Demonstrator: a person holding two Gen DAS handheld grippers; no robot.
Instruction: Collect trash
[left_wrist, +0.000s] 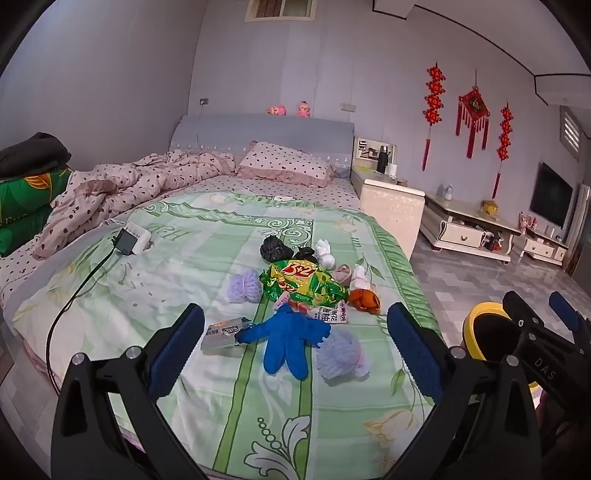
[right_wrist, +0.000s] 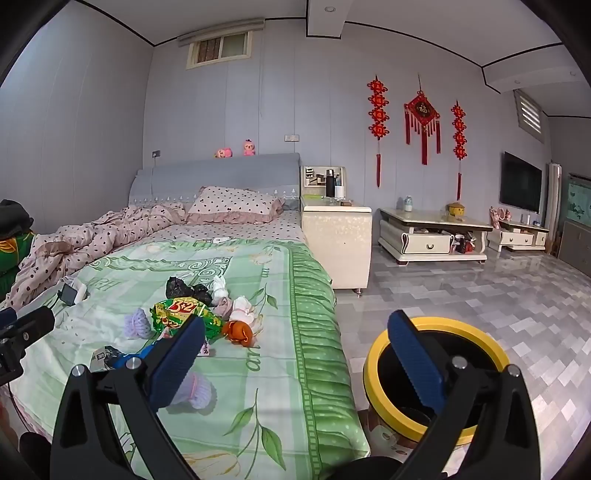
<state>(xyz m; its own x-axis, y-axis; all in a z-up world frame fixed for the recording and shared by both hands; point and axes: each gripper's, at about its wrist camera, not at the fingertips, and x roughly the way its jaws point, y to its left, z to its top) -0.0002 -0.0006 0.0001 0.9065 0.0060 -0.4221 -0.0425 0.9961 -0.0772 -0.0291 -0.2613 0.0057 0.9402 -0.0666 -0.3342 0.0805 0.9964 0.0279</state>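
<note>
A heap of trash lies on the green bedcover (left_wrist: 207, 258): a green-yellow snack bag (left_wrist: 303, 286), a blue glove (left_wrist: 286, 341), two lavender foam nets (left_wrist: 341, 354), black bags (left_wrist: 273, 247), white tissue wads (left_wrist: 325, 254), an orange lump (left_wrist: 365, 299) and small wrappers (left_wrist: 221, 332). My left gripper (left_wrist: 295, 343) hovers open above the near end of the heap, holding nothing. My right gripper (right_wrist: 297, 356) is open and empty over the bed's right edge. Its right finger is in front of the yellow-rimmed black bin (right_wrist: 443, 321) on the floor. The snack bag (right_wrist: 177, 312) lies beyond its left finger.
A charger with a black cable (left_wrist: 129, 242) sits on the cover to the left. A crumpled dotted quilt (left_wrist: 122, 188) and a pillow (left_wrist: 284, 162) lie at the head end. A cream nightstand (right_wrist: 336, 236) and low cabinets (right_wrist: 432, 232) stand on the tiled floor (right_wrist: 498, 295).
</note>
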